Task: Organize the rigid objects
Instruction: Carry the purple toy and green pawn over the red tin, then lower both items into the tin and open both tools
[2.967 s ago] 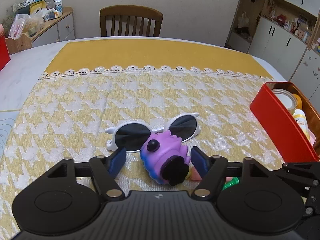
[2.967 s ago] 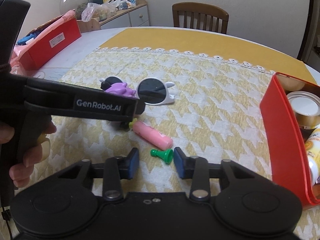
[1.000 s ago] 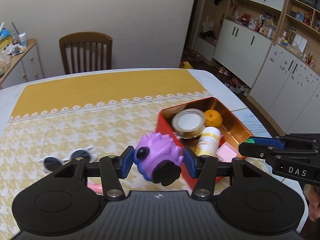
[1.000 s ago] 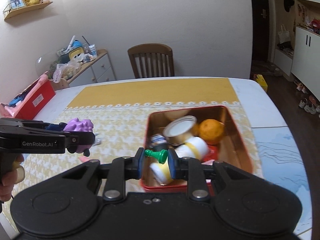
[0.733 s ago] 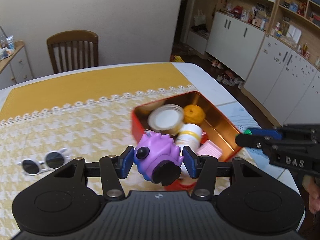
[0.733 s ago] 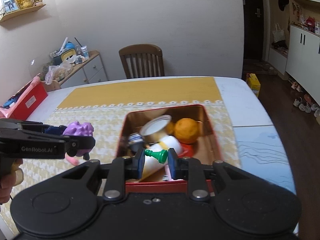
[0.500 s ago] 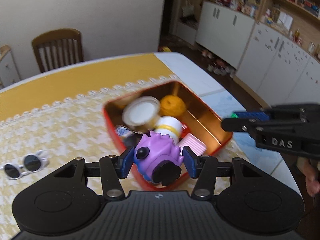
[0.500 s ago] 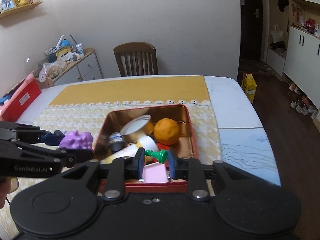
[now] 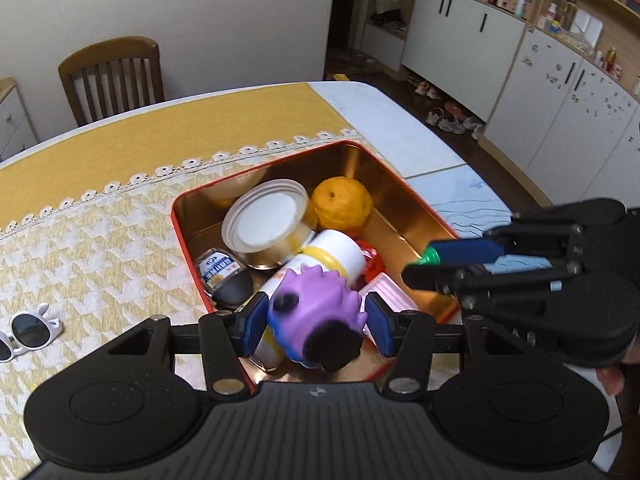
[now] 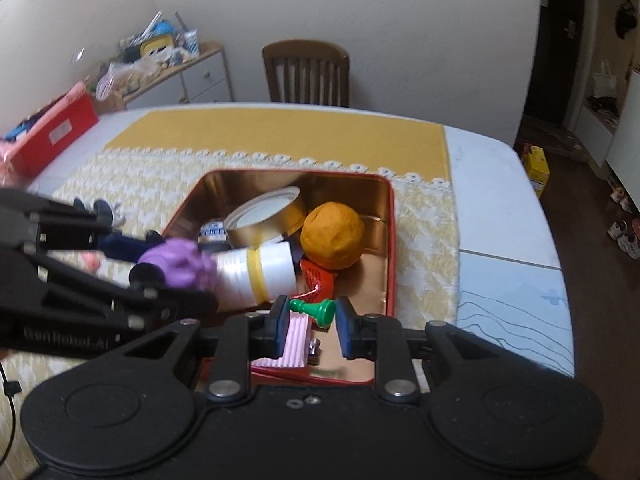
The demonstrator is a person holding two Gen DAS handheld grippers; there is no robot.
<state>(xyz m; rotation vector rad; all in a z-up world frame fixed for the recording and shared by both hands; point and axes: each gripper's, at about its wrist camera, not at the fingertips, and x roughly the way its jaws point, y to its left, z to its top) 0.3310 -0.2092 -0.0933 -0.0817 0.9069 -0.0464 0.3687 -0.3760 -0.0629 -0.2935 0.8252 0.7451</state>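
Broad tabletop (image 9: 392, 120) under a yellow houndstooth cloth (image 9: 100, 248), bearing a red tin (image 9: 182, 236) already loaded with a can (image 9: 264, 228), an orange (image 9: 342, 204), a white bottle (image 9: 332, 252) and a pink box (image 9: 388, 292). Left hand-held gripper (image 9: 316, 318) poised over the tin's near end, pinching a purple spiky toy (image 9: 314, 300). Right hand-held gripper (image 10: 312, 320) over the same tin, clamped on a small green pawn (image 10: 316, 309). Well along, judging by the load: both pieces yet to be dropped in. White sunglasses (image 9: 24, 328) left out on the cloth.
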